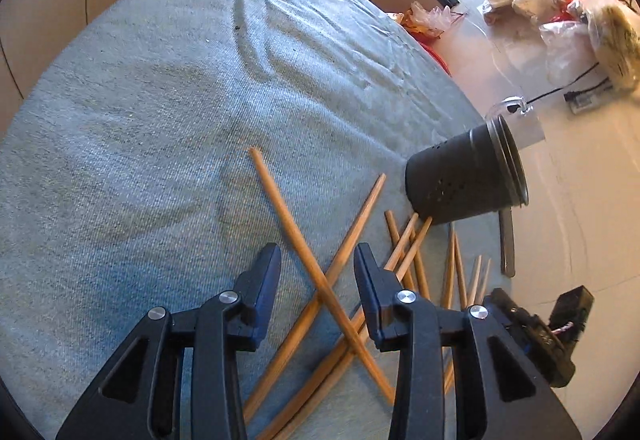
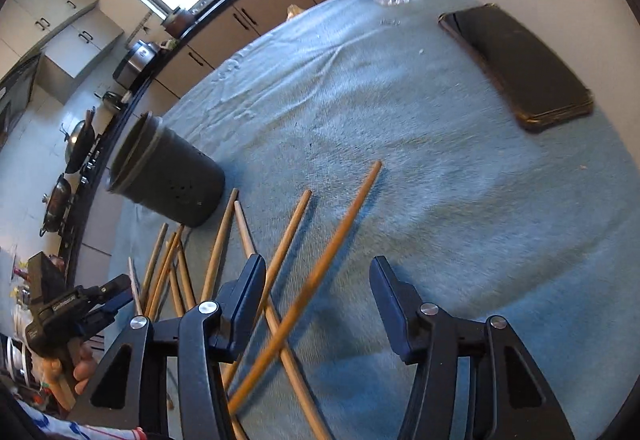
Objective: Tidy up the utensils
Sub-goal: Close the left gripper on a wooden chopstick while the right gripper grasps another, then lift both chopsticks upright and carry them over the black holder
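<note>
The table (image 1: 160,120), under a blue cloth, carries everything, and nearly all the work looks undone. The dark perforated holder (image 1: 460,180) stands near the table's edge, and I see no chopstick poking out of it, though its inside is hidden. The wooden chopsticks (image 1: 296,236) lie scattered and crossed on the cloth just beside it. The left claw (image 1: 318,268) hangs open over two crossed sticks, gripping nothing. The right claw (image 2: 318,284) is also open, one long stick lying between its jaws, not pinched.
</note>
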`<state>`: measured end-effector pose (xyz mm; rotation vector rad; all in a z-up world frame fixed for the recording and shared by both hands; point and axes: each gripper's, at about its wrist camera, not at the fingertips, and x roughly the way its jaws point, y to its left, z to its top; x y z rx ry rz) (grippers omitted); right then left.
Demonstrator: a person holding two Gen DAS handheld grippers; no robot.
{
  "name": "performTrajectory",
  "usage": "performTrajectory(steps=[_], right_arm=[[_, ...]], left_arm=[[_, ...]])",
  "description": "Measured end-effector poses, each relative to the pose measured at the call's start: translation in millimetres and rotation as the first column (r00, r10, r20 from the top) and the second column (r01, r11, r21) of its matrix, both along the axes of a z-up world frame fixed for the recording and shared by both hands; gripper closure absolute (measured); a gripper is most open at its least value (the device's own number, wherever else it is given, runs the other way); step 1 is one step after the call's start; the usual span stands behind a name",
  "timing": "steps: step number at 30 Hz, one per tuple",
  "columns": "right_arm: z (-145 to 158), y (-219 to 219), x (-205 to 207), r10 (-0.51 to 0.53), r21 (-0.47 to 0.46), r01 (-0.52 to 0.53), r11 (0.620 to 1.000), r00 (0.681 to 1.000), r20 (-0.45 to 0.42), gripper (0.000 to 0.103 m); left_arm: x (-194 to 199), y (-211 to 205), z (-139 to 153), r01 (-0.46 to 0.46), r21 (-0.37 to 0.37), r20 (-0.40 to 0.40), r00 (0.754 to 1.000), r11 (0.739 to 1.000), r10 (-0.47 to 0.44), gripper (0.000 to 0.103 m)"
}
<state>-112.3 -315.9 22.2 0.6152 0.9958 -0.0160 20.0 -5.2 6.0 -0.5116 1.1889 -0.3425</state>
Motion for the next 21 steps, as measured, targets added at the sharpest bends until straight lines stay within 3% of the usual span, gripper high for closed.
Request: performTrajectory(steps=[2, 4, 5, 6, 12, 21], right_arm=[[0.4, 1.6, 6.0, -0.009, -0.009, 0.009, 1.0, 1.0, -0.001, 0.048], [0.0, 1.8, 13.2, -0.015, -0.015, 0.015, 1.0, 1.0, -0.013, 0.063], [-2.5, 0.3, 16.4, -0.016, -0.012, 0.016, 1.0, 1.0, -0.02, 0.082], [-5.9, -0.6, 19.2, -0.013, 0.005, 0.013, 1.0, 0.999, -0.033, 0.09], [0.8, 2.1, 15.0, 0.026, -0.002, -0.026, 1.0, 1.0, -0.016, 0.094], [35.4, 13.4, -13.1, 0.078, -0.084, -0.07, 0.994, 0.992, 0.101, 0.095]], left_arm=[[2.7, 0.4, -0.9, -0.011, -0.013, -0.007, 1.0, 1.0, 0.011, 0.067], [6.1, -0.1, -1.5, -0.02, -0.017, -0.014, 1.0, 1.0, 0.02, 0.069], [8.6, -1.5, -2.2, -0.026, -0.007, -0.021, 0.999, 1.0, 0.026, 0.085], [10.8, -2.6, -4.5, -0.023, 0.001, -0.036, 0.999, 1.0, 0.023, 0.094], [9.9, -9.7, 0.3, -0.014, 0.034, -0.005, 1.0, 0.999, 0.014, 0.097], [-44.1, -16.7, 52.0, 0.039, 0.106, 0.201, 0.978, 0.994, -0.06, 0.097]])
